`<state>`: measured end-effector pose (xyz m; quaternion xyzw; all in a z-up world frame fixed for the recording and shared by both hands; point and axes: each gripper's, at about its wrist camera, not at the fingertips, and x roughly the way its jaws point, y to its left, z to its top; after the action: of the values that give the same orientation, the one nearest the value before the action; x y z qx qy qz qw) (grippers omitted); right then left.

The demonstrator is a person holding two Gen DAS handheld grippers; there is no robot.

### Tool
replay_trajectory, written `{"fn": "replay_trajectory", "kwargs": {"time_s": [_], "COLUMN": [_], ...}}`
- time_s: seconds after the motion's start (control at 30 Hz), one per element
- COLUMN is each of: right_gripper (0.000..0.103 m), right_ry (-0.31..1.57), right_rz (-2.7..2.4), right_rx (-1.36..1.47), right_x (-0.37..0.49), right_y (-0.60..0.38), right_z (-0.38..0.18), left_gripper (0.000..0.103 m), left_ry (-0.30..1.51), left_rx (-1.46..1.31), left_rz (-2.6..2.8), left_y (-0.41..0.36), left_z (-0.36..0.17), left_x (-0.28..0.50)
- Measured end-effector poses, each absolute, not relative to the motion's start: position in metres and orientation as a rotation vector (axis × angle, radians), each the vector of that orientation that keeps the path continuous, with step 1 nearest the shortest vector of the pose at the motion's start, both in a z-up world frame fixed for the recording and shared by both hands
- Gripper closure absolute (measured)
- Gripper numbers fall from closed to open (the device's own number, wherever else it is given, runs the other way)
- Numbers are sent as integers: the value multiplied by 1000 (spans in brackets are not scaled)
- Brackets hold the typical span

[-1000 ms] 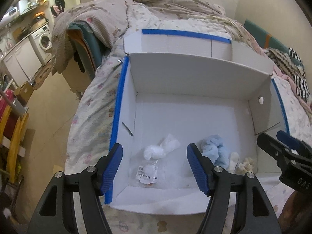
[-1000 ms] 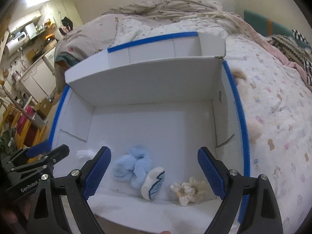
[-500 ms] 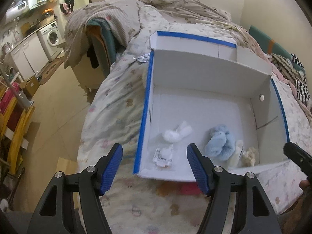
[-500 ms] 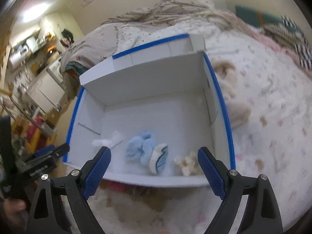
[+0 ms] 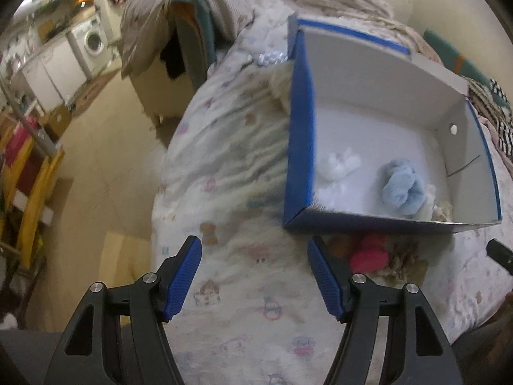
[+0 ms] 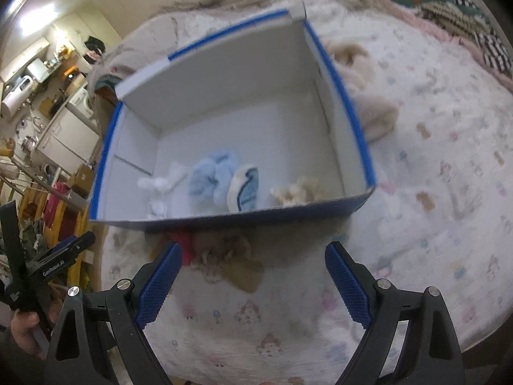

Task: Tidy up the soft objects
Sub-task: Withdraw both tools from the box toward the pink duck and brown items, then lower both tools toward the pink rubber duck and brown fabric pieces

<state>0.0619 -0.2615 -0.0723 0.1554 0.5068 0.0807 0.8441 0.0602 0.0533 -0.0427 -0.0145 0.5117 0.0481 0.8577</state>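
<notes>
a bed [image 5: 243, 288] with a pale printed quilt carried everything, and beyond its left edge lay a tan floor [image 5: 105, 147], a washing machine [image 5: 93, 40] and white cabinets. a blue-edged white box [image 6: 362, 147] sat open on the quilt, holding a white soft piece [image 5: 340, 165], a light blue bundle [image 5: 400, 187] and a cream tuft [image 6: 296, 191]. just outside its near wall lay a red soft item [image 5: 368, 255] beside a tan fluffy one [image 6: 231, 261]. the left gripper [image 5: 255, 284] and right gripper [image 6: 253, 287] hung over the quilt, fingers wide and empty.
</notes>
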Motion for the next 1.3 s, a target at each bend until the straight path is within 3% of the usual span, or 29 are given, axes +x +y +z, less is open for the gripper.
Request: {"fn": "replay_trajectory", "kwargs": {"time_s": [0.3,0.83,0.97,1.1,1.23,1.3], "right_gripper": [7,7,20,23,23,29], "right_ry": [1242,1394,1419,1406,1397,1397], "right_rz": [134,284,303,321,324,329], "right_rx": [219,29,0,-33,-63,-79], "right_x": [75,80,79,79,80,80], "right_y": [-238,-197,-191,-188,-178,-175], "right_z": [-113,-155,-165,-165,-167,-169], "left_gripper": [37,37,37,38,47,60], "left_ry": [1241,1337,1359,1373,1371,1376], "left_rx": [-19,135,166,178,198,190], "left_rz": [110,-49,-52,-57,-58,-55], "left_y": [46,-16,-21,-27,-31,-29], "left_z": [-85,-131,-139,-145,-150,-152], "left_x": [76,92,102,111,117,121]}}
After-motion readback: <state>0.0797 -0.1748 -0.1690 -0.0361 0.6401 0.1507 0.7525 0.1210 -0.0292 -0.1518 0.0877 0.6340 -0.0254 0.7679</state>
